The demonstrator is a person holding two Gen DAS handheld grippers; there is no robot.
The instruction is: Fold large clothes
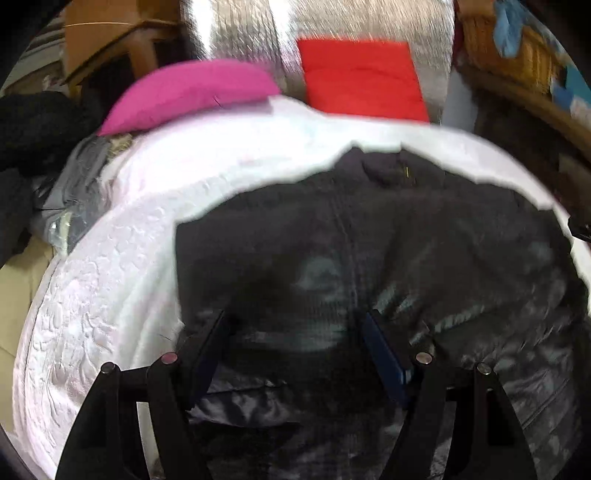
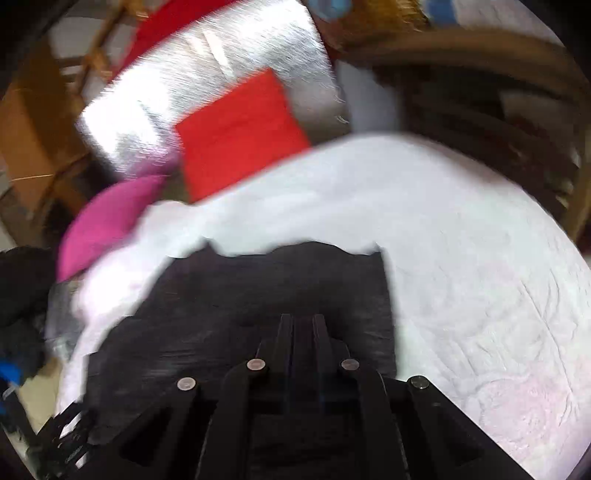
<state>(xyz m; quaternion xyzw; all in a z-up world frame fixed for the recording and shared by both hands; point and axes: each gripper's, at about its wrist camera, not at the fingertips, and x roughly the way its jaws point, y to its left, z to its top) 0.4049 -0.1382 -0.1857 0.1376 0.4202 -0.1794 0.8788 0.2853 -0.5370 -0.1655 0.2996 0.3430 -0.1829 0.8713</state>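
A black padded jacket (image 1: 406, 240) lies spread on a white quilted bedcover (image 1: 110, 277). My left gripper (image 1: 295, 314) hovers over the jacket's near part with its fingers wide apart and nothing pinched between them; it is open. In the right wrist view the jacket (image 2: 258, 288) fills the near middle on the bedcover (image 2: 480, 258). My right gripper (image 2: 303, 317) has its fingers drawn close together on the jacket's surface. Dark cloth fills the thin slit between them. Both views are blurred.
A pink pillow (image 1: 192, 92) and a red pillow (image 1: 362, 81) lie at the far end of the bed against a shiny silver panel (image 1: 240, 29). A heap of dark clothes (image 1: 37, 122) sits at the left. Wooden furniture (image 1: 110, 37) and a wicker basket (image 1: 517, 48) stand beyond.
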